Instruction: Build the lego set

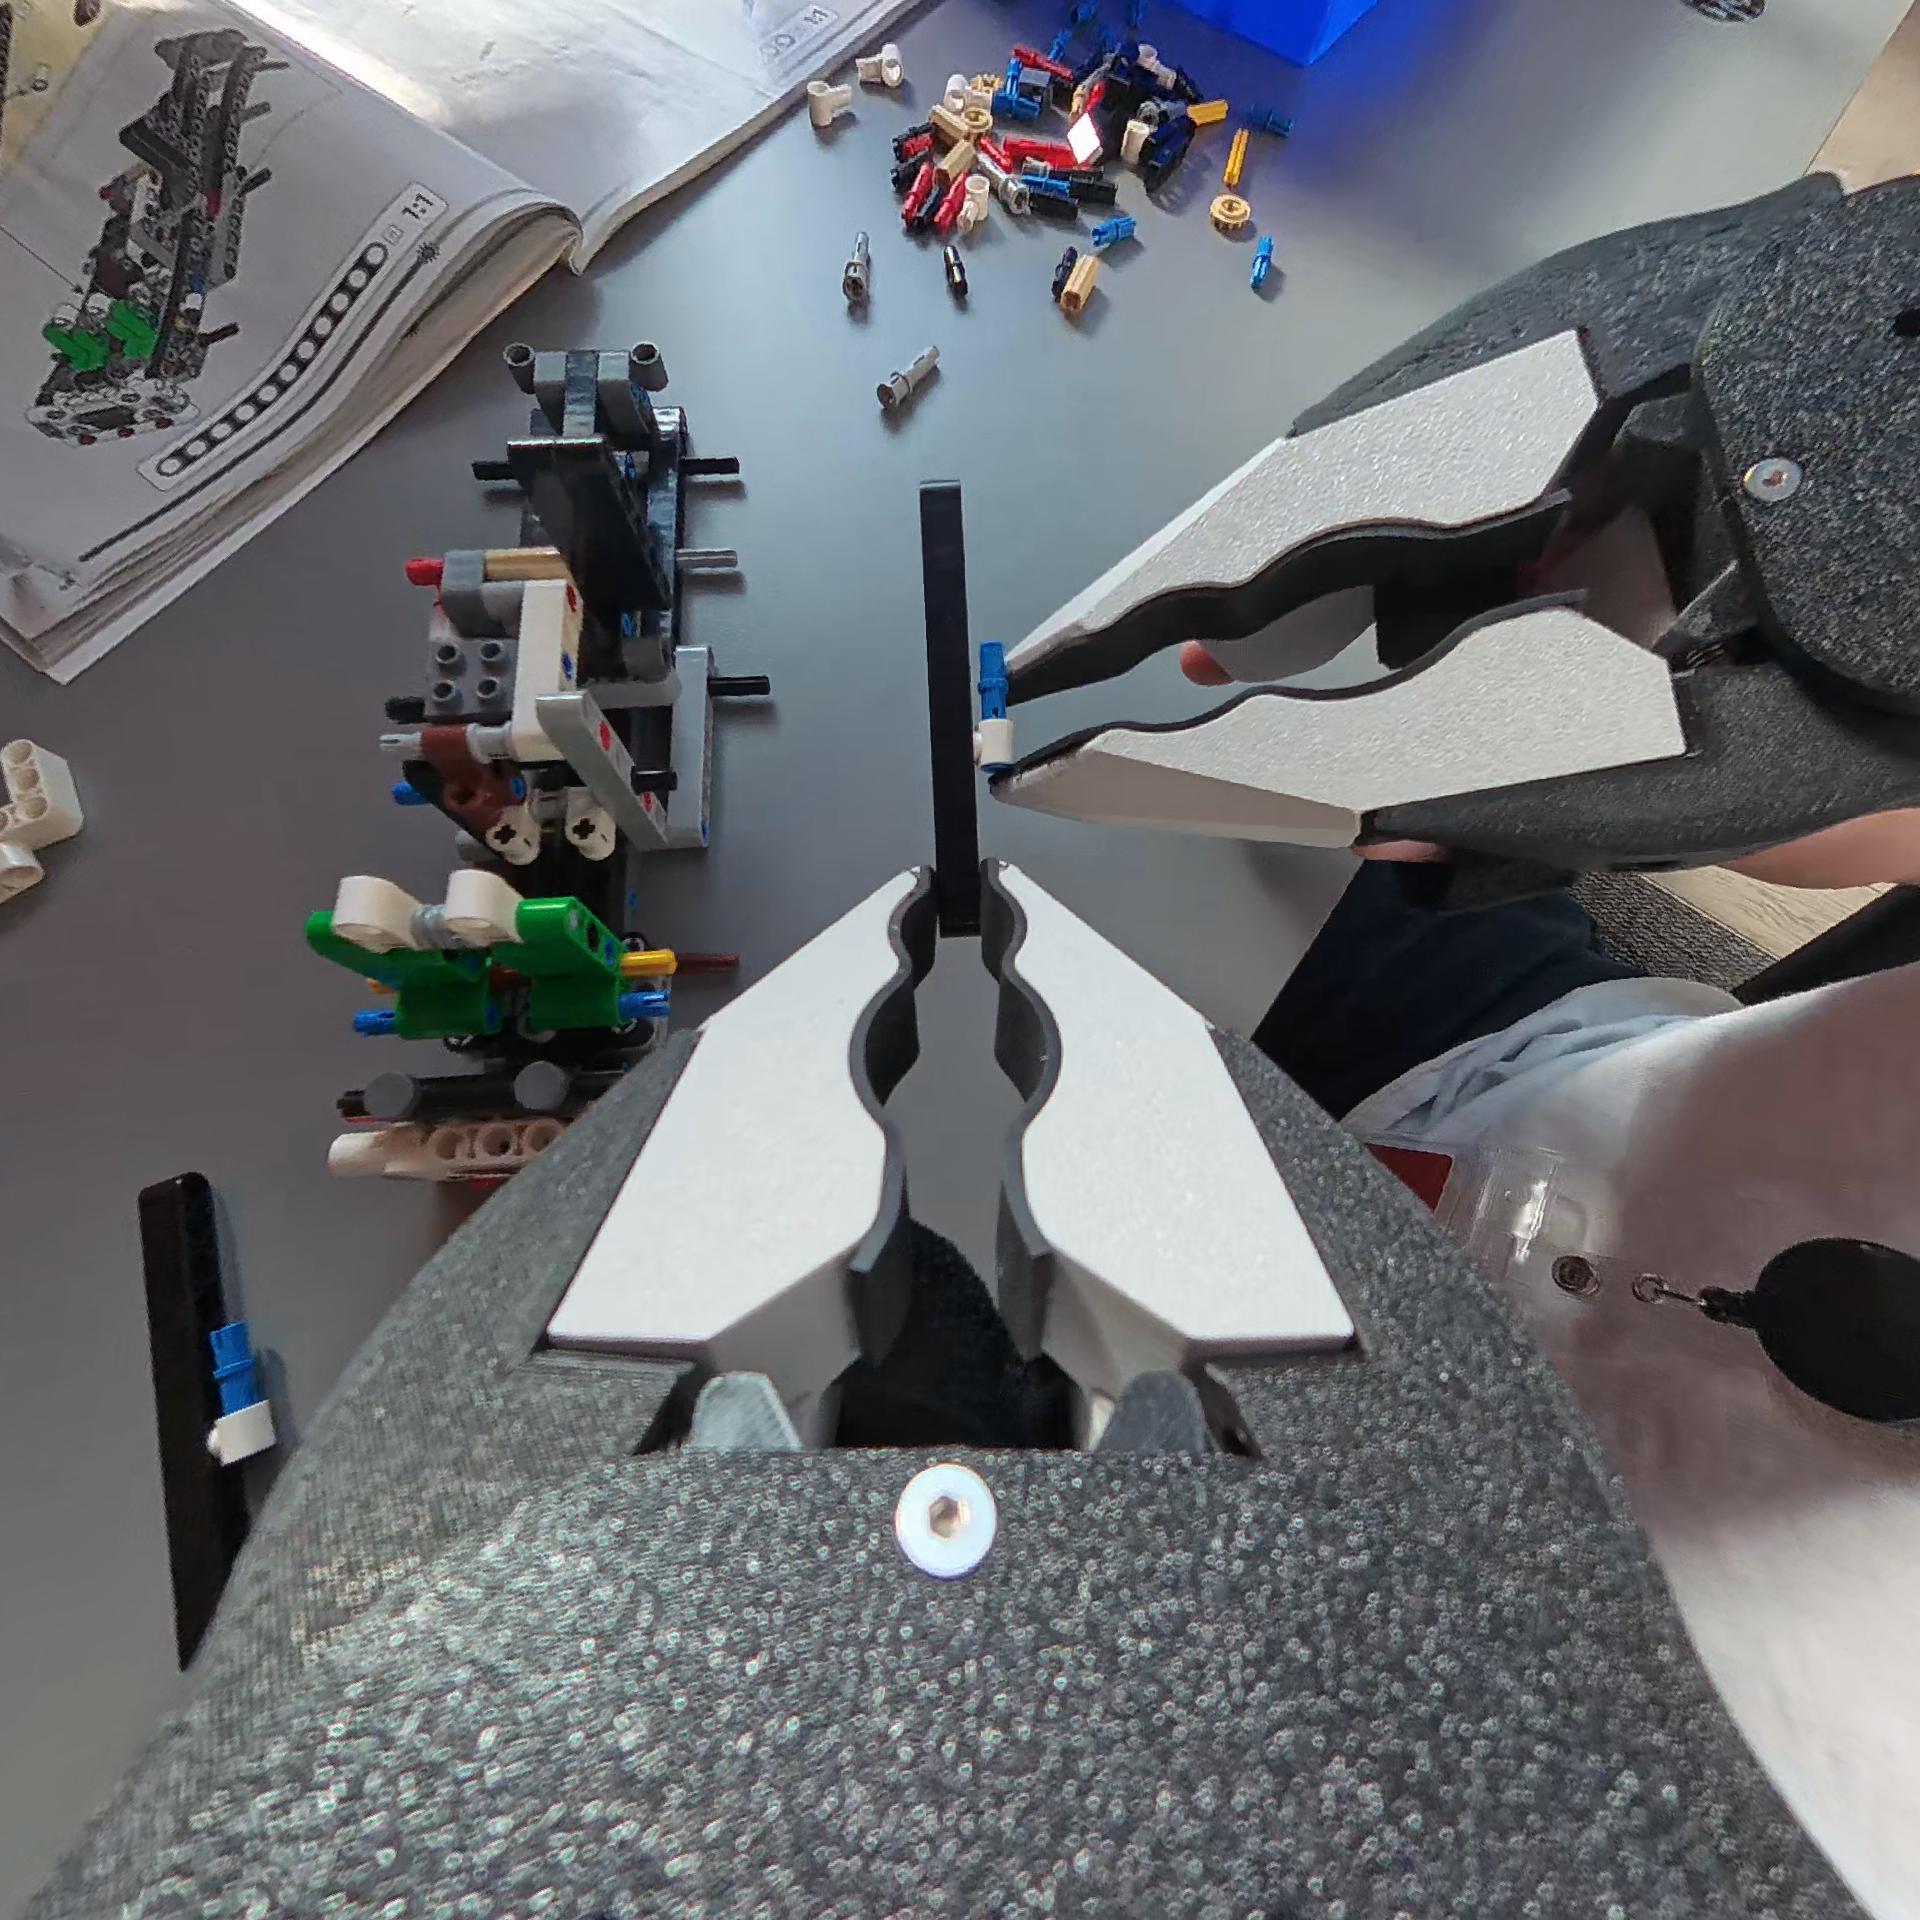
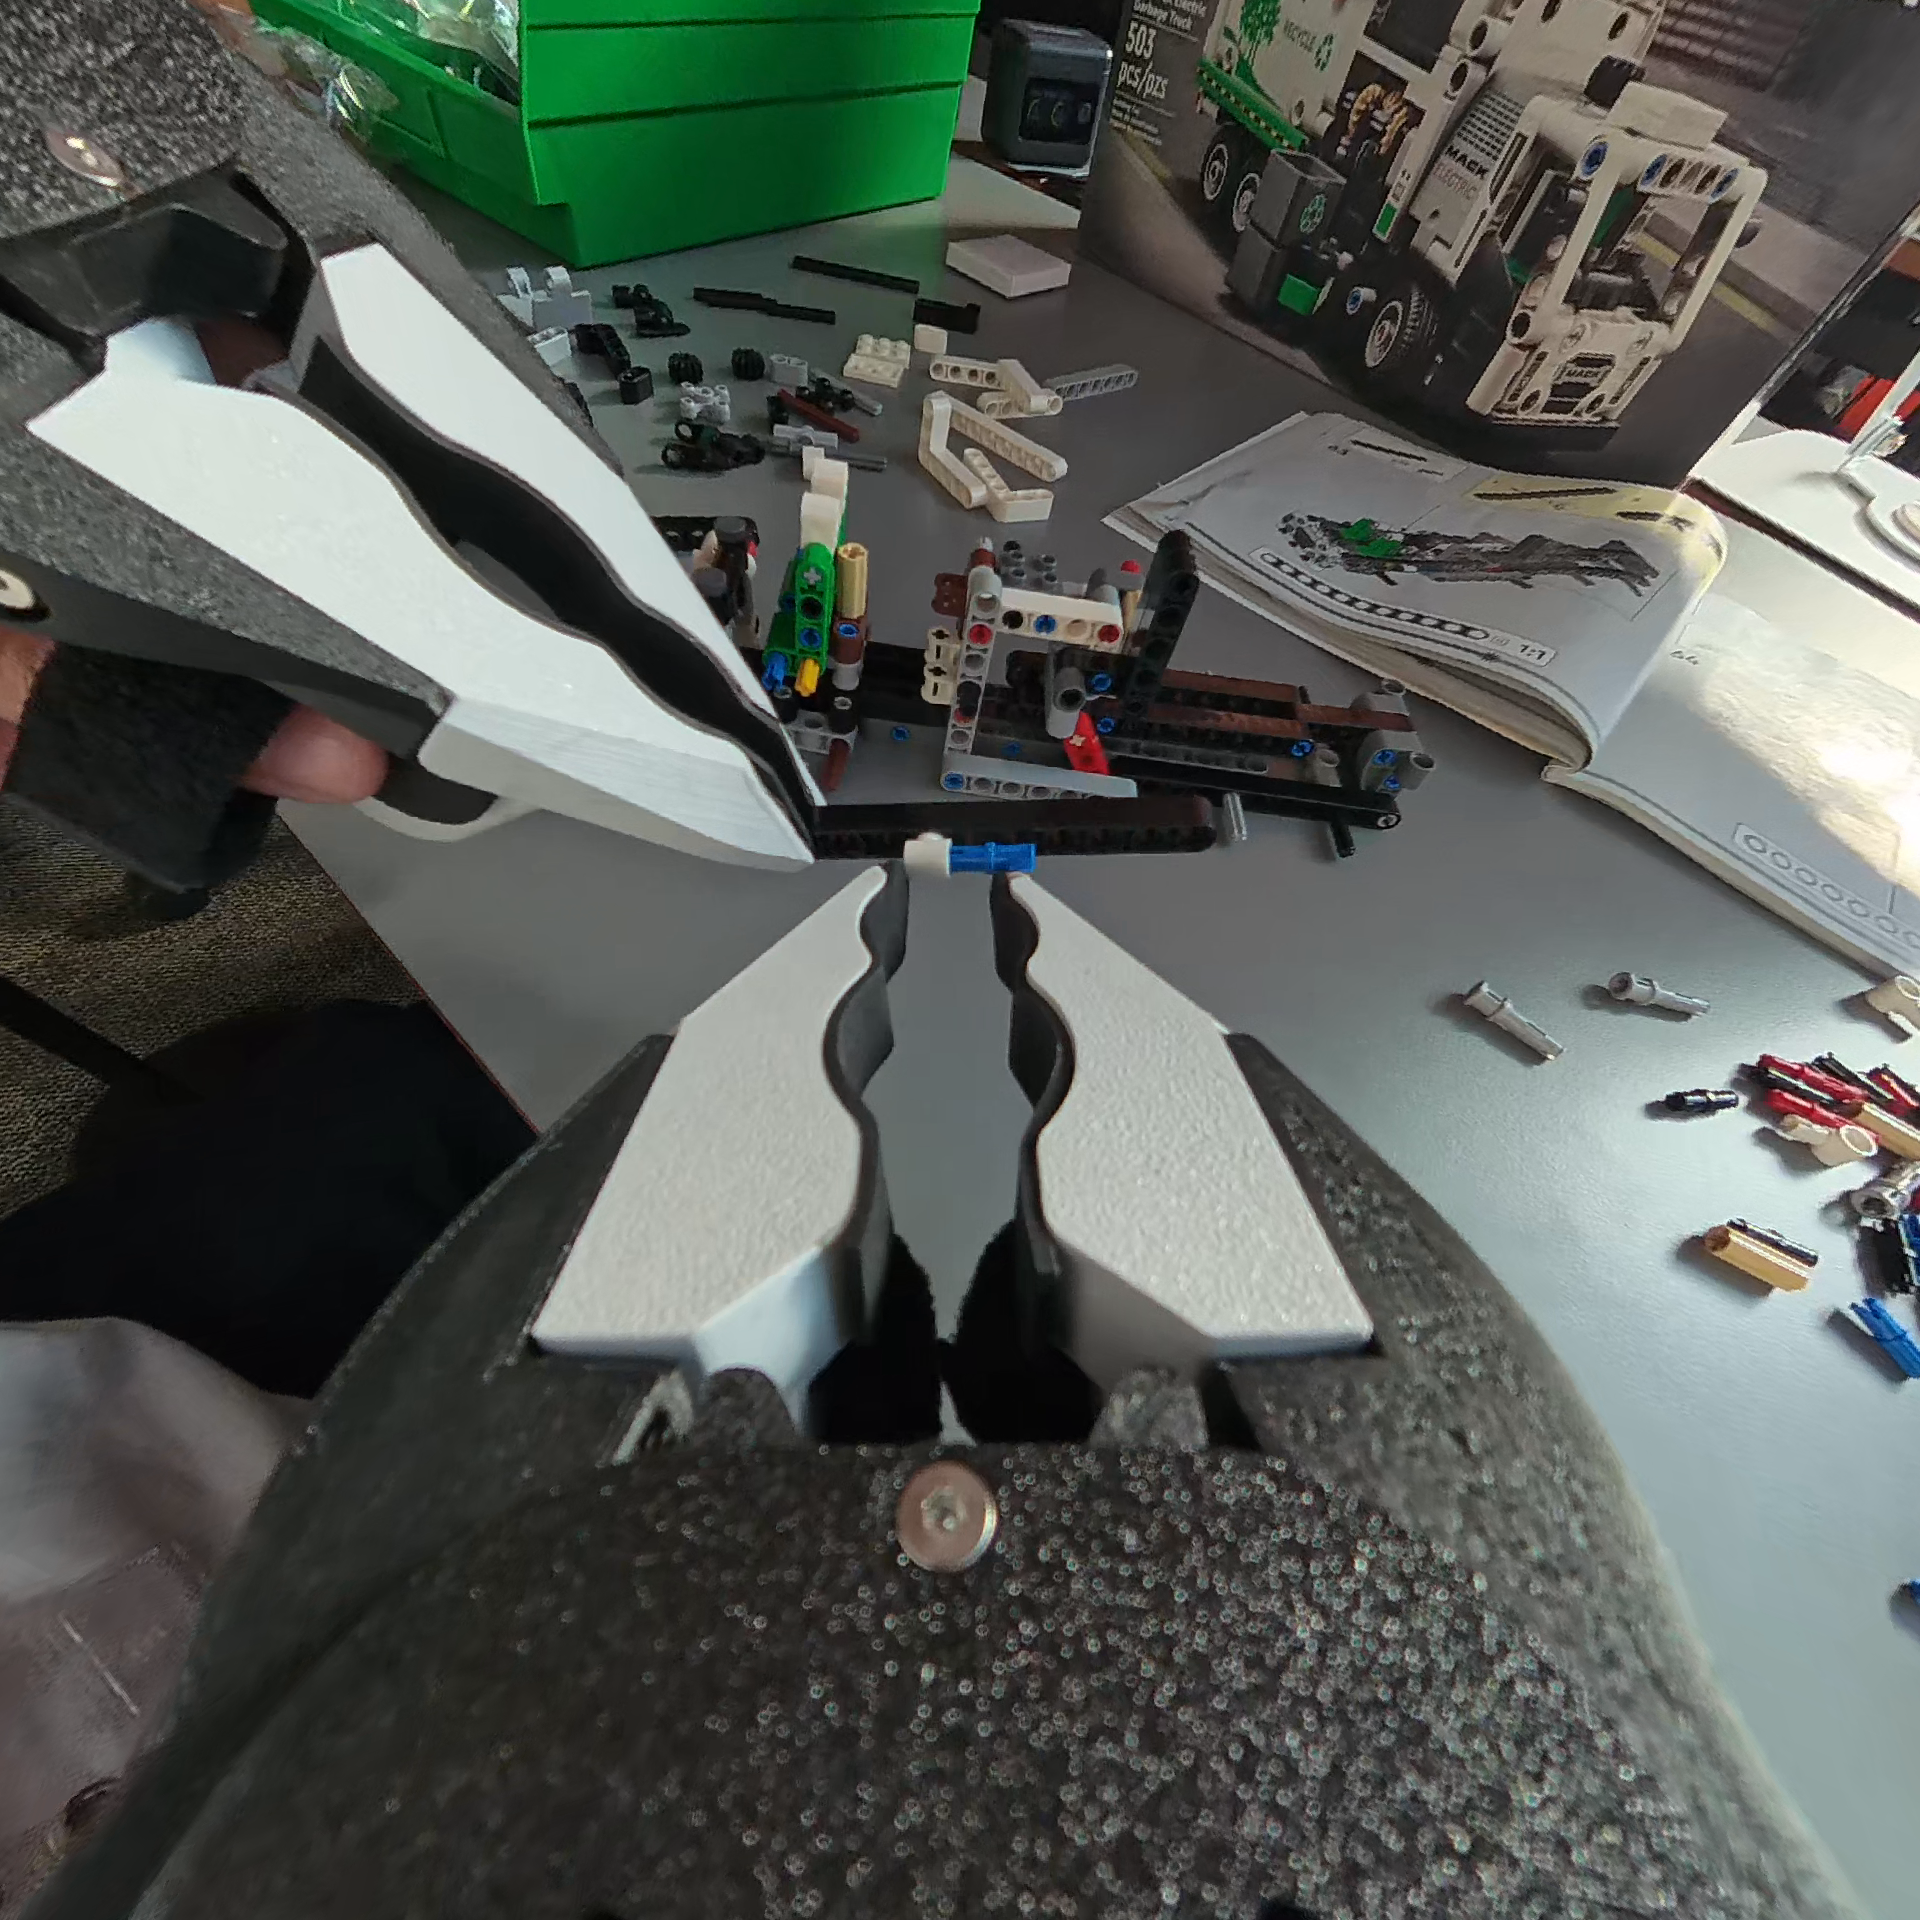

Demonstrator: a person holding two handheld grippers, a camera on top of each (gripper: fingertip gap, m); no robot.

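Observation:
My left gripper (image 1: 957, 891) is shut on the lower end of a long black beam (image 1: 948, 675) and holds it upright above the grey table. It also shows in the right wrist view (image 2: 805, 831), with the beam (image 2: 1091, 826) pointing right. My right gripper (image 2: 943, 883) comes in from the right in the left wrist view (image 1: 995, 732). Its tips are closed on a short blue pin with a white bush (image 2: 971, 857), held lengthwise against the beam's side (image 1: 992, 707). The partly built chassis (image 1: 582, 675) lies on the table to the left.
An open instruction booklet (image 1: 260, 260) lies beyond the chassis (image 2: 1091, 675). A pile of loose pins (image 1: 1039, 145) is at the far side. A second black beam with a blue and white pin (image 1: 187, 1403) lies near left. A green bin (image 2: 727, 125), the set's box (image 2: 1455, 208) and white beams (image 2: 987, 436) stand farther off. Both grippers' tips are close together, under 4 cm apart.

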